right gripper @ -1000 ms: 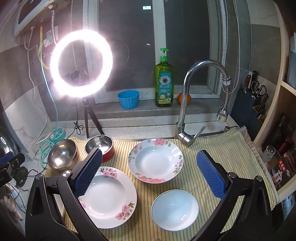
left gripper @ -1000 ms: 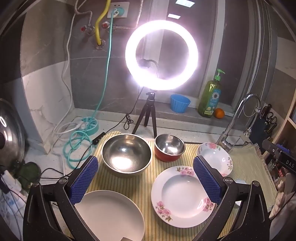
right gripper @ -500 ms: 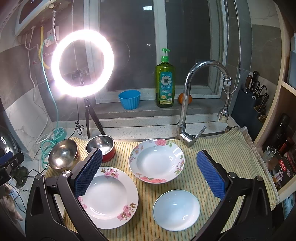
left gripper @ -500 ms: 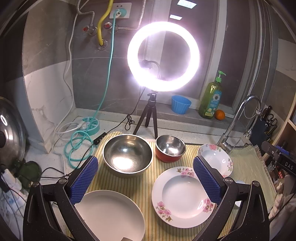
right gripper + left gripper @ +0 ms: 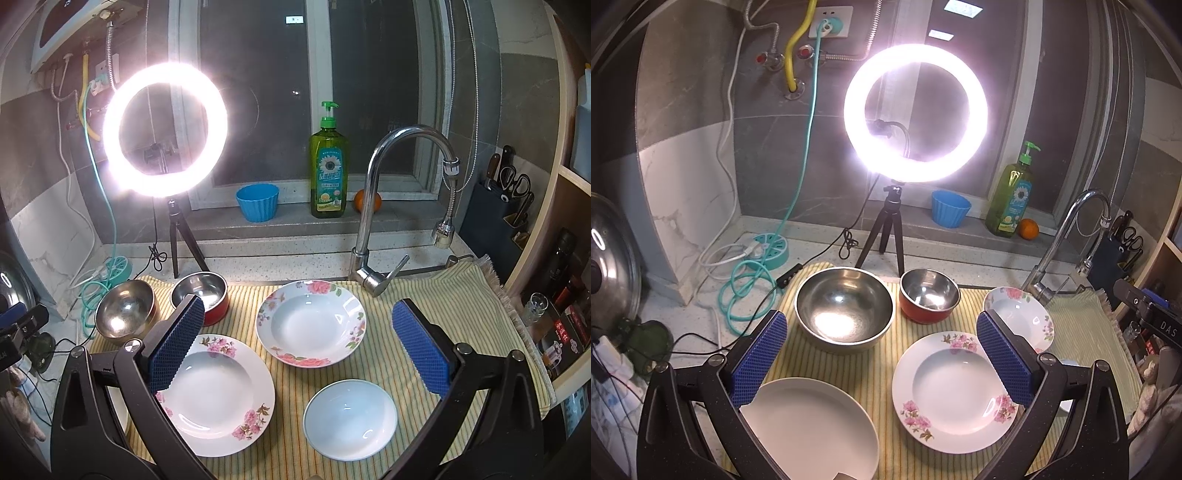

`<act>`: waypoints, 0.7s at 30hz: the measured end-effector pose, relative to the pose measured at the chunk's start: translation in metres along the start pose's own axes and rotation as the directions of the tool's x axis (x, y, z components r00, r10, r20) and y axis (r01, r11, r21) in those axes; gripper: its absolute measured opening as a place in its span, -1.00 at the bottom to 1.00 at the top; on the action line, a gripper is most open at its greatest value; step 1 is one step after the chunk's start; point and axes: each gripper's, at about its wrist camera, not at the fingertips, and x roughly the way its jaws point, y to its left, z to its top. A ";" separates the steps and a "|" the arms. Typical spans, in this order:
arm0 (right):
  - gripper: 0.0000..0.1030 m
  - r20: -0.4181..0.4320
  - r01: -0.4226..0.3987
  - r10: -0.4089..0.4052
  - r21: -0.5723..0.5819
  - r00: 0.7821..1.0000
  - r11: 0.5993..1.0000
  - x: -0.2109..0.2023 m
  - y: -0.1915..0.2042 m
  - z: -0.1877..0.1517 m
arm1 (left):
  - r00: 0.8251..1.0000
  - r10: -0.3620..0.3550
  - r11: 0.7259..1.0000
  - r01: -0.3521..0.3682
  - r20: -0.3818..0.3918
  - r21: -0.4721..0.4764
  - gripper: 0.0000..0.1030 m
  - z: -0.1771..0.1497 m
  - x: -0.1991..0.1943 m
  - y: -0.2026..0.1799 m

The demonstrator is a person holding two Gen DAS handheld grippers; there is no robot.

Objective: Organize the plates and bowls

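Both grippers, left [image 5: 882, 363] and right [image 5: 299, 347], hang spread wide above plates; nothing pinched.

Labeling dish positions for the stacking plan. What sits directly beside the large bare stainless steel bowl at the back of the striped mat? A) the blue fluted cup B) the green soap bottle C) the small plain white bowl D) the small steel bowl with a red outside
D: the small steel bowl with a red outside stands right next to the large bare stainless steel bowl on the yellow striped mat.
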 end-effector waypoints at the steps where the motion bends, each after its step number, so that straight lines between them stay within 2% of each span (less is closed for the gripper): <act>1: 1.00 0.001 0.000 0.000 0.000 1.000 1.000 -0.002 0.000 0.000 | 1.000 0.000 1.000 0.000 0.000 -0.001 0.98 0.000 0.000 0.000; 21: 1.00 -0.004 -0.006 0.007 0.004 1.000 1.000 -0.004 0.000 -0.001 | 1.000 -0.003 1.000 0.003 -0.003 0.001 0.98 0.000 -0.001 -0.001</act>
